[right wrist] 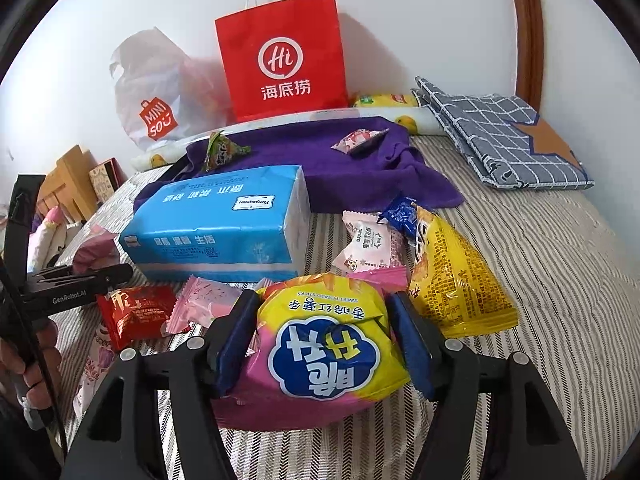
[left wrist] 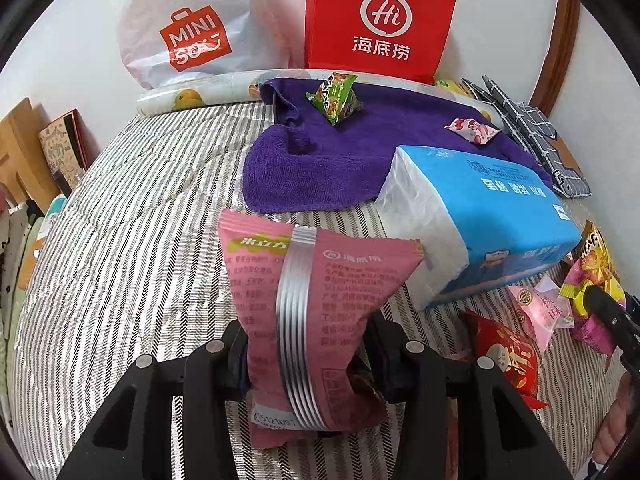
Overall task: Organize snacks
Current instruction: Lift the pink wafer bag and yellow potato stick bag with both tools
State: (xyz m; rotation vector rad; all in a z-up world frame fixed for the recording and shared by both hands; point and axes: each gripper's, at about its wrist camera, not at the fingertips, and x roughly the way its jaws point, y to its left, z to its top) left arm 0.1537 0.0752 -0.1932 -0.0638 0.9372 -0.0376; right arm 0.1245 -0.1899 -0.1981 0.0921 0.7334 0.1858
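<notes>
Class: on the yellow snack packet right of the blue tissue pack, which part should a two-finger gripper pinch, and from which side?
On the yellow packet, probably the flat crimped seam along its near edge, approached from the near side. Its belly is puffed and wide; the seam is thin and lies free on the striped bedcover.
</notes>
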